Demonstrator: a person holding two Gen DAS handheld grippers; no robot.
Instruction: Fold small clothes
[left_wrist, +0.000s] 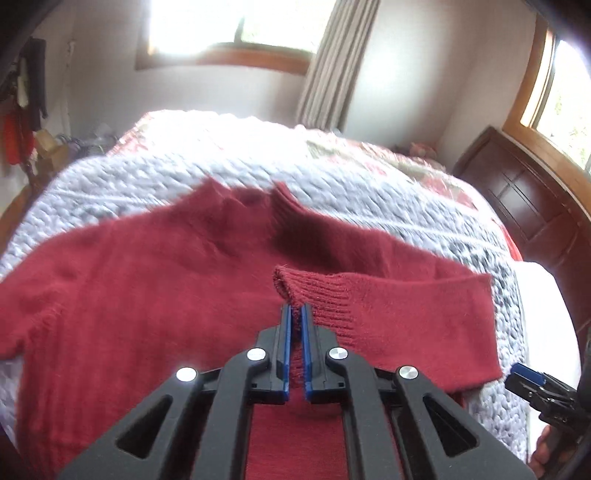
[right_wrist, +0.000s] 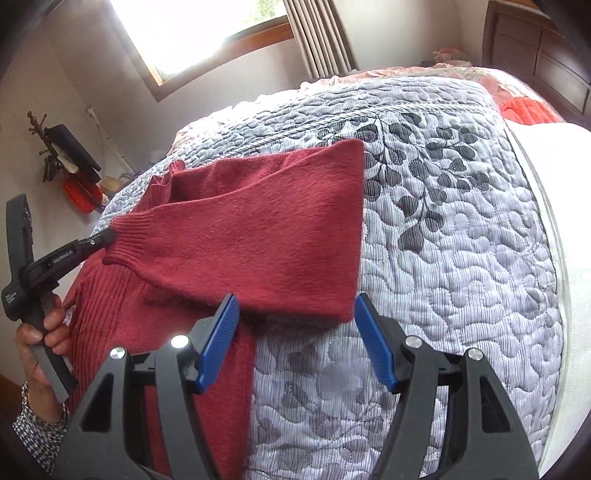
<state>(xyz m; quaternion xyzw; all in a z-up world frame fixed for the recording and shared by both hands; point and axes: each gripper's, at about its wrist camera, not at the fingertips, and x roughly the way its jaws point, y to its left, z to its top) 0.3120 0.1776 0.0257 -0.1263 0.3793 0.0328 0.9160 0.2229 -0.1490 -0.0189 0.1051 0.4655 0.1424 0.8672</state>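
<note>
Sweater (left_wrist: 155, 280), red knit, lies spread on the grey quilted bedspread (left_wrist: 332, 177), its collar pointing toward the far window wall, its body running back toward the person; one sleeve (left_wrist: 399, 306) is folded across the chest, long axis crosswise, ribbed cuff toward the middle; the left gripper (left_wrist: 295, 314) pinches that cuff; the right gripper (right_wrist: 295, 314) hovers splayed wide above the sleeve's folded edge, holding nothing.

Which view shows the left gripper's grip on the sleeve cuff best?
Left wrist. It looks straight down the left gripper, whose blue pads are shut on the ribbed sleeve cuff of the red sweater. The right wrist view shows that gripper only from the side, at the frame's left edge, with its tip at the cuff.
</note>
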